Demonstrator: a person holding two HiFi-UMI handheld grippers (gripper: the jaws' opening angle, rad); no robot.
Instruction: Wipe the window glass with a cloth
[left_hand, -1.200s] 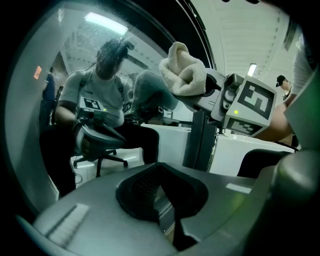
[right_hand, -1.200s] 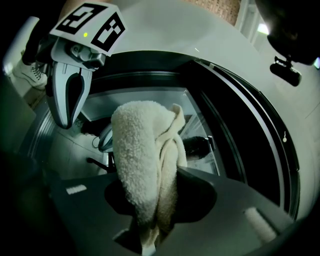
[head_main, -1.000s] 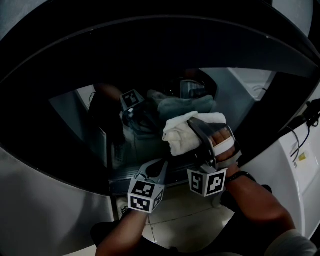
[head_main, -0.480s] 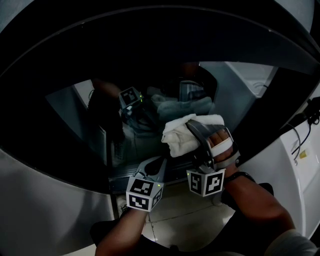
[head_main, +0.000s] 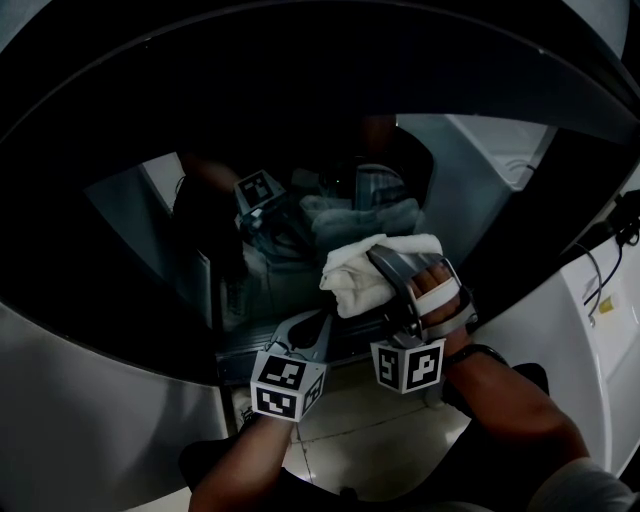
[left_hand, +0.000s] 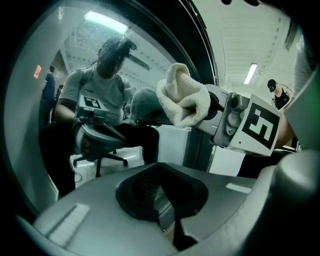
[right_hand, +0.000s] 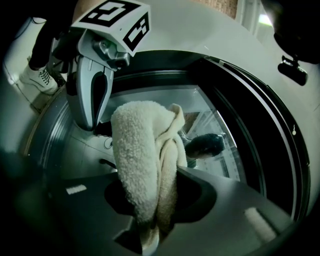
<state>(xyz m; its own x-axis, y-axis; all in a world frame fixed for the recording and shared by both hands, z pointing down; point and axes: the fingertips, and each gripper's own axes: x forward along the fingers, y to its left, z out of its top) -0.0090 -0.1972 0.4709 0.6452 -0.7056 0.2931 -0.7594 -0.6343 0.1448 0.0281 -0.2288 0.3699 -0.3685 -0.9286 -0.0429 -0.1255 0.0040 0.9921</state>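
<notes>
Because the white terry cloth (head_main: 365, 275) is bunched into a thick, soft wad and pinched only through its folds by the right gripper (head_main: 385, 265), whose jaws are clamped on it, a hard drag could, I judge, tug it loose or let a bare jaw scrape the pane. The cloth appears pressed to the lower middle of the window glass (head_main: 300, 200), which is smooth, curved, dark and mirror-like inside a glossy black frame (head_main: 300, 90). The left gripper (head_main: 310, 335), jaws together on nothing, sits by the pane's lower edge, where a wide stroke might knock it.
</notes>
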